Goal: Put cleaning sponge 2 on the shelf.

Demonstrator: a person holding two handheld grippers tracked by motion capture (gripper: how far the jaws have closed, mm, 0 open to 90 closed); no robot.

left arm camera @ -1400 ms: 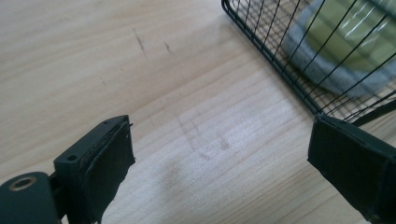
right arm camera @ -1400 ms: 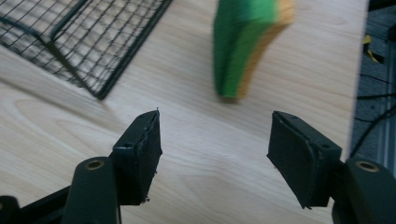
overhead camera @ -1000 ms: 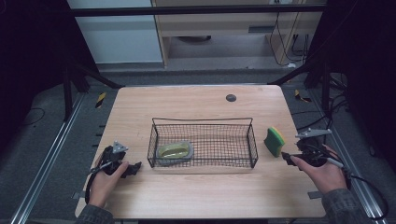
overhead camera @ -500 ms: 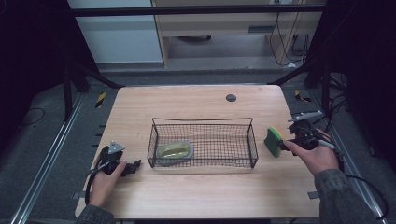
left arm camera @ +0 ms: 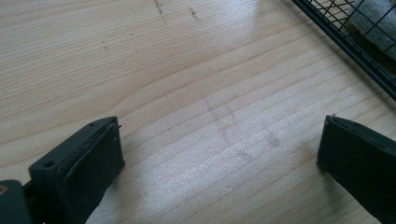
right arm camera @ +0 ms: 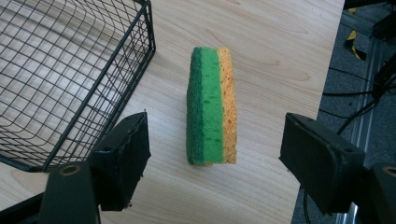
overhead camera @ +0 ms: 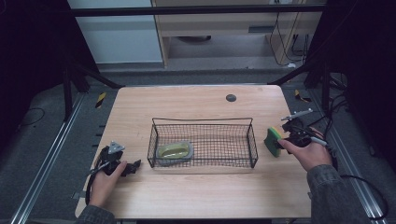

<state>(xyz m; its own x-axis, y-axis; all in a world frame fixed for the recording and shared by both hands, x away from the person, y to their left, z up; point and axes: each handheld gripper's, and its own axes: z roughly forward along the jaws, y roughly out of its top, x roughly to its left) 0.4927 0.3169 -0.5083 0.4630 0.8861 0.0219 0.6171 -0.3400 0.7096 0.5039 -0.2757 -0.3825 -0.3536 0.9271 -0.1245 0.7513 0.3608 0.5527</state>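
Just right of the wire basket [overhead camera: 203, 142], a green-and-orange sponge [right arm camera: 211, 106] stands on edge on the counter [overhead camera: 187, 105]. Right gripper [right arm camera: 215, 161] spread wide, jaws either side of sponge, not touching it. Left gripper [left arm camera: 219, 163] rests on counter left of basket, jaws wide apart, holding nothing. Second sponge [overhead camera: 175, 150] lies inside basket.

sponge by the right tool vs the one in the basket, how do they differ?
Place: the outer sponge stands on the bare table, right of the basket; the basket sponge lies in its left end.
Pose: the outer sponge is on edge; the basket sponge lies flat.
Colour: the outer sponge is bright green on orange-yellow; the basket sponge looks dull yellow-green on a grey base.
Grasp: the open right tool straddles the outer sponge; the basket sponge is untouched.
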